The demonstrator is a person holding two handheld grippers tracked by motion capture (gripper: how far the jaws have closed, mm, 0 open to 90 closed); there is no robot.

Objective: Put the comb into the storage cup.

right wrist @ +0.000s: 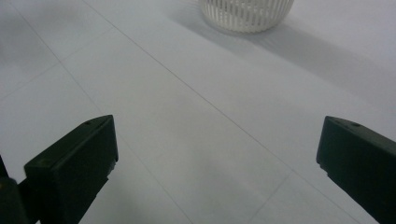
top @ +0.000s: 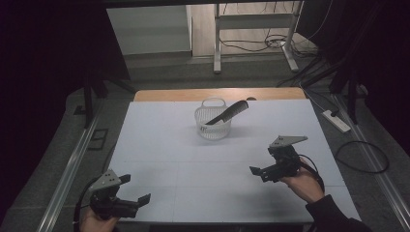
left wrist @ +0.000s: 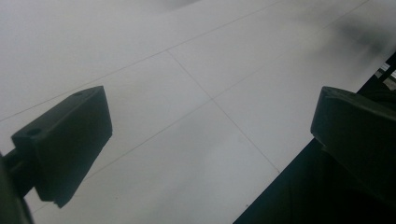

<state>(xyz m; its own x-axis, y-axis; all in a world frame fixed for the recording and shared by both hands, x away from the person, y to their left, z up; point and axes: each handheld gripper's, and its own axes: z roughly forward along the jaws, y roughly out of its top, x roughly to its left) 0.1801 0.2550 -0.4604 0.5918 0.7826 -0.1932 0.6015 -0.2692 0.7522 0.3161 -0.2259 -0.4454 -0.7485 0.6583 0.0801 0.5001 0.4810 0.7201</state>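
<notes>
A dim room with a grey floor, a light metal desk frame and loose cables lay beyond the white-topped table. Toward the table's far middle stood a small white slatted plastic basket, a black comb leaning in it with its upper end over the right rim. Bare tabletop lay between the basket and both tools. At the near left corner, the left gripper was held low in a hand, jaws spread apart on nothing. Right of centre, the right gripper, held in a dark-sleeved hand, pointed left with its jaws likewise parted and empty
</notes>
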